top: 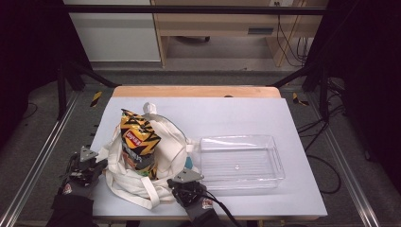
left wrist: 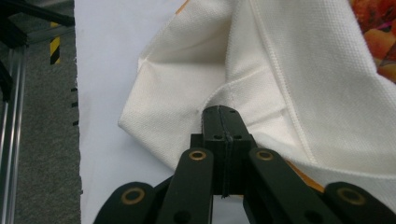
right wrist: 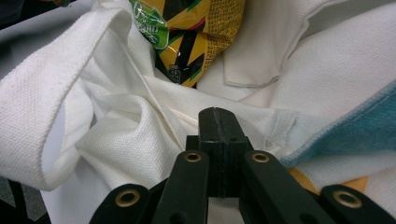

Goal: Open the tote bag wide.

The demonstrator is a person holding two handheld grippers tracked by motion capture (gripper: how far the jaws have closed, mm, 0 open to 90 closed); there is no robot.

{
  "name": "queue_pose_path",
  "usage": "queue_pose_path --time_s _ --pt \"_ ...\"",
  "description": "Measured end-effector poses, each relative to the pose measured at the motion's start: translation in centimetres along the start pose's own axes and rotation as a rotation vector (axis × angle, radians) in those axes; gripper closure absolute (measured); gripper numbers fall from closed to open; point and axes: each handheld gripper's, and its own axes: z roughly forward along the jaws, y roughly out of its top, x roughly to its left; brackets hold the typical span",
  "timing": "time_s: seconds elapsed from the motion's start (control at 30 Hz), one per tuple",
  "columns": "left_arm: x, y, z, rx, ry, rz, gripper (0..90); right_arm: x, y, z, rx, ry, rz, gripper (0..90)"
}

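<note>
Keep the big white bag [top: 142, 165] pinched between both pairs of shut jaws, left gripper [left wrist: 223, 122] and right gripper [right wrist: 217, 122] each biting cloth at the tips, and pull gently apart so the chip packet [top: 138, 142] just past them stays upright.

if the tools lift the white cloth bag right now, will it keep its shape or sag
It will probably sag: the white cloth bag lies in soft folds and creases. The chip packet standing in its mouth looks puffy and light, so it may tip as the cloth shifts. Its woven surface seems grippy, so slipping from the tools looks unlikely.
</note>
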Motion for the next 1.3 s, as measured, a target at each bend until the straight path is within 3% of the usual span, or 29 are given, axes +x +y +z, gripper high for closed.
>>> queue_pose_path --time_s 0.2,0.33,0.47,0.5,0.53,0.57,0.67,0.73,0.83,1.0,1.3 --pt "-0.1 0.1 0.1 0.013 0.002 0.009 89.8 0.1 0.0 0.1 0.006 -0.005 -0.007 90.0" --pt "0.1 0.1 -0.2 -0.003 -0.006 -0.004 89.7 0.0 0.0 0.0 -0.003 -0.002 0.002 90.0" --pt "0.6 0.2 -1.3 -0.074 -0.035 -0.037 87.3 0.0 0.2 -0.5 -0.052 0.016 0.008 83.7" --pt "0.6 0.2 -1.6 -0.102 -0.041 -0.039 87.3 0.0 0.2 -0.5 -0.052 0.016 0.008 83.7" --pt "0.7 0.3 -2.3 -0.162 -0.055 -0.053 83.2 0.0 0.4 -0.9 -0.073 0.016 0.009 79.9" --pt "0.7 0.3 -2.3 -0.162 -0.055 -0.053 81.1 0.0 0.6 -1.1 -0.082 0.016 0.008 77.4" --pt "0.4 0.7 -3.6 -0.244 -0.069 -0.041 75.6 0.2 1.2 -1.8 -0.115 0.018 0.0 71.3" --pt "0.3 0.9 -3.9 -0.263 -0.068 -0.038 73.4 0.2 1.5 -2.0 -0.124 0.021 -0.002 69.8" --pt "0.1 1.4 -5.1 -0.311 -0.059 -0.049 62.6 -0.1 2.3 -2.8 -0.155 0.012 -0.014 63.6" --pt "-0.2 2.2 -6.2 -0.36 -0.078 -0.062 55.2 -0.9 3.1 -4.0 -0.198 0.008 -0.001 58.7" --pt "-1.1 3.6 -7.4 -0.386 -0.102 -0.055 41.6 -2.4 4.9 -6.5 -0.264 -0.009 0.019 54.0"
